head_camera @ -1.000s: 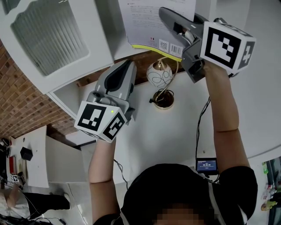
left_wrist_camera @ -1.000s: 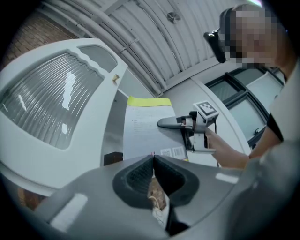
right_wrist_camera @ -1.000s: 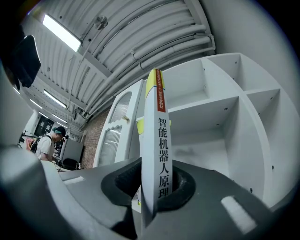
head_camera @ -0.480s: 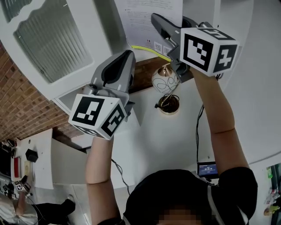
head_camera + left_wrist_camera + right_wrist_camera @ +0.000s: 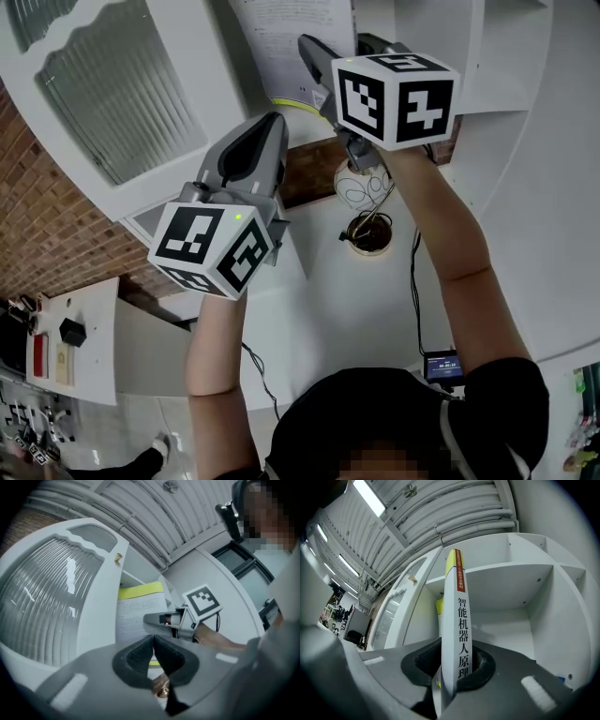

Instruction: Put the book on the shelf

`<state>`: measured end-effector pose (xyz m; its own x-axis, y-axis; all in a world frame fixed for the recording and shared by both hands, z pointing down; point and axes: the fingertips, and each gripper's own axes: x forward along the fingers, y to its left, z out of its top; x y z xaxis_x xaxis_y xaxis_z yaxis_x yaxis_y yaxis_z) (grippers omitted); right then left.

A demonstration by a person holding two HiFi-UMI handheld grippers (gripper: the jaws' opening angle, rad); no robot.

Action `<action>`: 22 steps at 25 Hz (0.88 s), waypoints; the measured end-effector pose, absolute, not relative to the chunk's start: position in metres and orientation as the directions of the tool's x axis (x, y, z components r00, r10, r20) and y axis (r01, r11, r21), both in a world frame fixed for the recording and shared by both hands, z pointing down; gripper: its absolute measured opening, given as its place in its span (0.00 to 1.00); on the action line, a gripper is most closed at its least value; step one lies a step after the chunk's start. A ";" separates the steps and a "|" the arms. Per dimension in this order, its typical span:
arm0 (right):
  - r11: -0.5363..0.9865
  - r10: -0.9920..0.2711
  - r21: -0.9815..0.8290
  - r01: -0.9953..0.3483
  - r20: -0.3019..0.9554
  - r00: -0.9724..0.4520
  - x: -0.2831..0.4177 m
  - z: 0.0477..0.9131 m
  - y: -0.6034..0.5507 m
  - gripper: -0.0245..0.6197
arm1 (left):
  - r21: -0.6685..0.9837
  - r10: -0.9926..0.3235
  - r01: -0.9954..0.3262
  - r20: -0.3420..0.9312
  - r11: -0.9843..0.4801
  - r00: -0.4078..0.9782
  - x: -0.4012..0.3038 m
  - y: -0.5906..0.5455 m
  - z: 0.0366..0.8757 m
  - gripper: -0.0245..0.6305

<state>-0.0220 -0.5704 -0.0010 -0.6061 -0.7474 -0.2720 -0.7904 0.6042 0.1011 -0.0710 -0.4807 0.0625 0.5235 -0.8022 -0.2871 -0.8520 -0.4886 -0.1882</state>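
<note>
**Head view and both gripper views.** You are holding the right gripper (image 5: 323, 56) raised toward twelve o'clock in the head view; its jaws are clamping the book (image 5: 457, 620) at its lower end, one pad pressing on each cover; the book is standing upright, its white spine facing the right gripper view and its yellow top band pointing to twelve o'clock. The shelf (image 5: 511, 569) is lying straight ahead; its horizontal board is crossing at one o'clock of the book, and the bay's right wall is closing the space at three o'clock; open room is showing inside the bay between spine and wall; whether the book's far edge is already inside cannot be told. The ribbed-glass door (image 5: 103, 84) is flanking the bay at ten o'clock, its edge near the book's left cover. Your left gripper (image 5: 153, 641) is hovering at seven o'clock of the right one, jaws pressed together on nothing, apart from the book. The lamp (image 5: 370, 236) is standing on the white table (image 5: 328, 309) at six o'clock.
</note>
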 end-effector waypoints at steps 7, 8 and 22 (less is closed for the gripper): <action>0.610 -0.748 0.129 -0.781 -0.232 -0.622 -0.050 0.005 -0.581 0.14 | -0.215 -0.814 -0.859 -0.276 -0.465 0.510 -0.078 -0.485 0.063 0.05; 0.617 -0.743 0.133 -0.775 -0.224 -0.630 -0.054 0.006 -0.581 0.14 | -0.206 -0.818 -0.862 -0.275 -0.463 0.505 -0.081 -0.487 0.062 0.05; 0.626 -0.729 0.249 -0.739 -0.152 -0.668 -0.092 0.015 -0.583 0.15 | -0.179 -0.835 -0.870 -0.248 -0.459 0.491 -0.090 -0.489 0.078 0.05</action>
